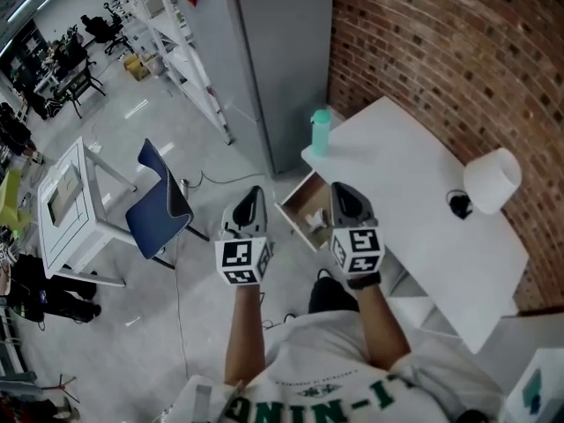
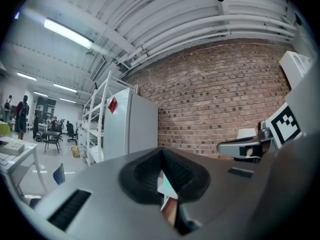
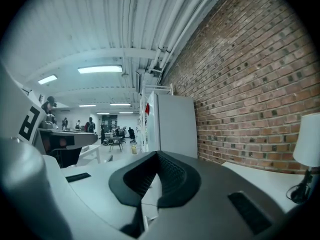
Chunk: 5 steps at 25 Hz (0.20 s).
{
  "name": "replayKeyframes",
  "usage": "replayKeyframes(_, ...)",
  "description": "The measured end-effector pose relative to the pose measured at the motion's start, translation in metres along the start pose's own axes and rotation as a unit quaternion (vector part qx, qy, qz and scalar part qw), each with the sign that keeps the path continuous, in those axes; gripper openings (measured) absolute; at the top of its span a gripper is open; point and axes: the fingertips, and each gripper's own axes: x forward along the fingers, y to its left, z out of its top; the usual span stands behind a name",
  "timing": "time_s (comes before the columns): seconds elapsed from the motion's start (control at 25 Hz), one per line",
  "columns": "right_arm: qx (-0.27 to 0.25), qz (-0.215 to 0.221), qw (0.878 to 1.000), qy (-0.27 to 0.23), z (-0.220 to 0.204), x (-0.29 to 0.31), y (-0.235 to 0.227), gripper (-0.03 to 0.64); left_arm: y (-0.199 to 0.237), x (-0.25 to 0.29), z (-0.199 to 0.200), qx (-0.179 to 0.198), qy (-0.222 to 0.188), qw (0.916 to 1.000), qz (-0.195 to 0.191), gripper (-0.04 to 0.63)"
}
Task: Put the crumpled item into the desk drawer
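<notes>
Left claw [image 1: 254, 192] and right claw [image 1: 340, 189] together, empty; crumpled item [image 1: 315, 222] in drawer [image 1: 302, 197] between them.

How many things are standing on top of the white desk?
2. A teal bottle stands at the desk's far left corner; a white lamp stands by the brick wall. The right gripper may hide more.

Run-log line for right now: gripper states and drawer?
left gripper: shut, empty | right gripper: shut, empty | desk drawer: open | both pointing level
</notes>
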Motion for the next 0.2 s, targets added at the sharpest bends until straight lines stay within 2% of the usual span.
replayKeyframes(0.2, 0.013, 0.026, 0.999, 0.015, -0.010, 0.045, -0.024, 0.003, -0.005, 0.065, -0.020, -0.006, 0.022, 0.9997, -0.006, -0.005)
